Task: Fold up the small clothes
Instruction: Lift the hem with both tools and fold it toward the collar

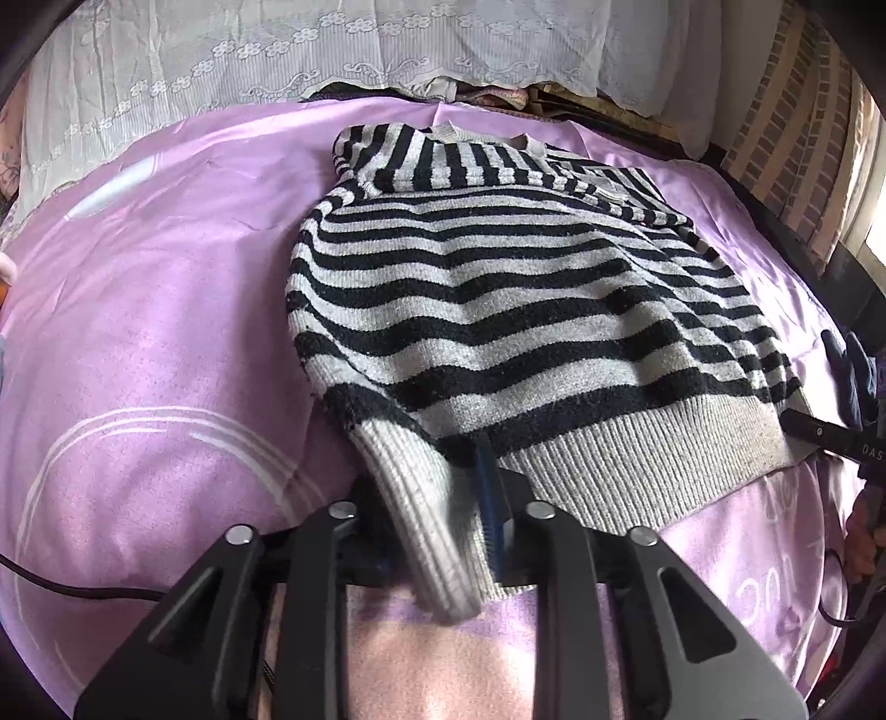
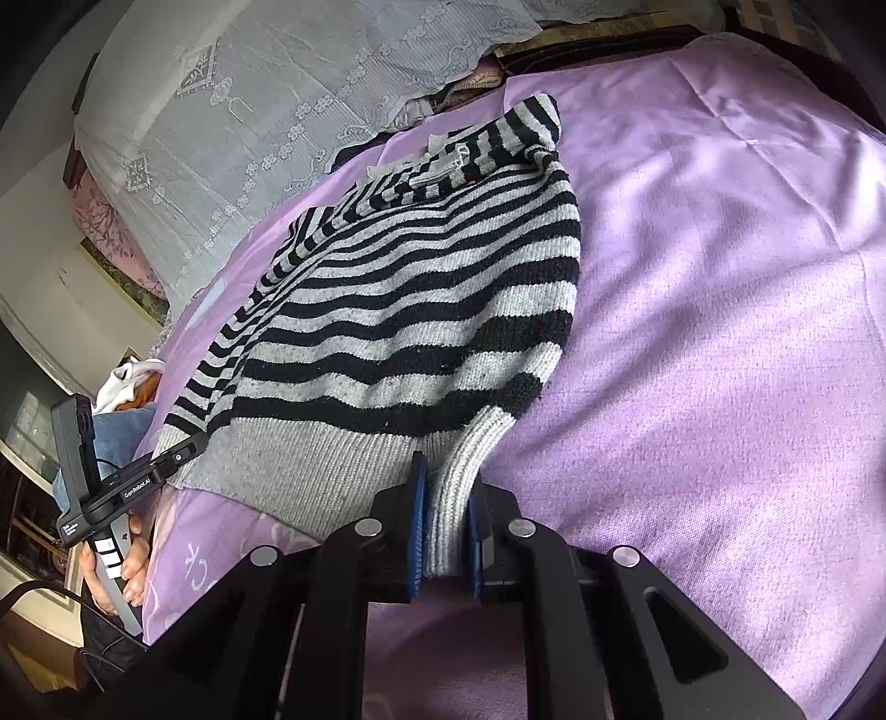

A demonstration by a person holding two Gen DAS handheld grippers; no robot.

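Observation:
A small black-and-grey striped knit sweater (image 1: 498,288) lies on a purple bedsheet (image 1: 155,310), collar far, grey ribbed hem near. Its sleeves are folded in over the body. My left gripper (image 1: 448,531) is shut on the hem's near left corner, which is bunched between the blue pads (image 1: 490,498). In the right wrist view the sweater (image 2: 410,310) runs away to the upper left. My right gripper (image 2: 446,526) is shut on the hem's right corner, the ribbed cloth pinched between its blue pads (image 2: 416,520). The left gripper (image 2: 166,471) shows at the hem's other corner.
A white lace cover (image 1: 310,50) drapes over things behind the bed. A brick wall (image 1: 792,138) stands at the far right. A dark bed frame edge (image 1: 830,266) runs along the right side. The person's hand (image 2: 124,565) holds the left gripper's handle.

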